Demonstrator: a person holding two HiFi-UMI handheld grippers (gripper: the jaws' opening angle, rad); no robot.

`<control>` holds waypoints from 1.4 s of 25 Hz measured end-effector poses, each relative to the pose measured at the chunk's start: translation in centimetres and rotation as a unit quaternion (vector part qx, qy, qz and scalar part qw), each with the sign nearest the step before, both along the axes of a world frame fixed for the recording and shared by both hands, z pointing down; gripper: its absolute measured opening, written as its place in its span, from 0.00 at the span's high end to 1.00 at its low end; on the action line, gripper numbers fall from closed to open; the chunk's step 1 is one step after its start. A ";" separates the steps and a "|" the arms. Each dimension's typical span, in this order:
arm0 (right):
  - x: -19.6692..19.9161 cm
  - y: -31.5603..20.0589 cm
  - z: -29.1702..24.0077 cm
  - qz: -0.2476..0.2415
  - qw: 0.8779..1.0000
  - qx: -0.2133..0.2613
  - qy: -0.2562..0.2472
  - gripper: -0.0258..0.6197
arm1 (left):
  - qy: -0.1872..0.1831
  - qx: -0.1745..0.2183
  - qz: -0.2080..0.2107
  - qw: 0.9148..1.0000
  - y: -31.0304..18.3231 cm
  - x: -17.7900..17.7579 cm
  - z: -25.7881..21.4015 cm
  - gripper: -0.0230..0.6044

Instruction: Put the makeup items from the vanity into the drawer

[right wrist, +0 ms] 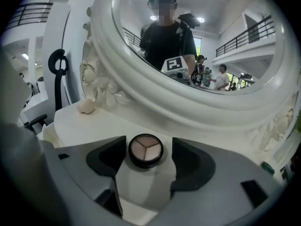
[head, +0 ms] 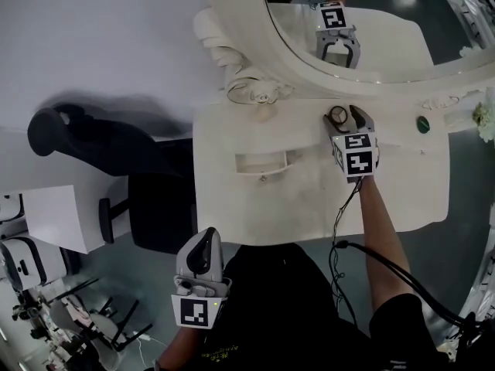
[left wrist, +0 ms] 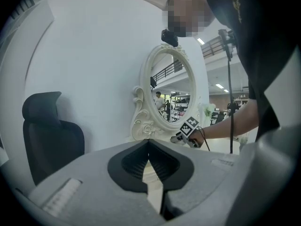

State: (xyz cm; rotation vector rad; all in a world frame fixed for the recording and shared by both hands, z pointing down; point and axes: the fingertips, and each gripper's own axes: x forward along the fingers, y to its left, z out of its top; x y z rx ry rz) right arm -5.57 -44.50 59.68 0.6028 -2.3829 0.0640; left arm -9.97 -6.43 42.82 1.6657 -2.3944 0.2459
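Observation:
A round black compact [head: 338,115] [right wrist: 146,150] with three beige shades lies on the white vanity top [head: 402,184] below the mirror. My right gripper [head: 349,117] [right wrist: 148,150] stands open around it. The left pad is close to the compact and a gap shows on the right side. A drawer front [head: 261,162] with a small knob shows in the vanity's left half. My left gripper [head: 203,242] [left wrist: 149,142] hangs low near the person's body, off the vanity's front edge. Its jaws are shut with nothing between them.
The oval white mirror [head: 255,45] [right wrist: 108,74] stands at the back of the vanity. A beige sponge [head: 263,113] [right wrist: 87,107] lies by its base and a small green item [head: 423,124] [right wrist: 267,167] at the right. A black chair [head: 85,141] [left wrist: 47,131] stands left.

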 end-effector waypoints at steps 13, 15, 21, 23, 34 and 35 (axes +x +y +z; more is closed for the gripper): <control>0.0 1.3 0.2 0.000 0.992 -0.123 0.001 0.61 | -0.019 0.020 0.002 1.000 0.6 -0.4 -1.6 0.93; 0.1 2.7 -1.3 -0.009 0.992 -0.125 -0.020 0.61 | -0.021 0.024 0.002 1.000 0.7 -0.6 -1.9 0.93; -2.1 10.1 -8.0 -0.097 0.989 -0.088 -0.062 0.61 | -0.012 0.037 0.005 0.999 1.0 -0.7 -1.8 0.93; -3.1 12.7 -9.0 -0.123 0.986 -0.086 -0.068 0.61 | -0.009 0.041 0.007 0.999 1.1 -0.7 -1.8 0.93; -7.1 22.5 -4.8 -0.221 0.967 -0.123 0.008 0.61 | 0.004 0.046 -0.014 0.999 3.6 -1.6 -1.0 0.93; -7.3 22.8 -4.2 -0.221 0.967 -0.127 0.018 0.61 | 0.005 0.046 -0.017 0.999 3.8 -1.8 -0.9 0.93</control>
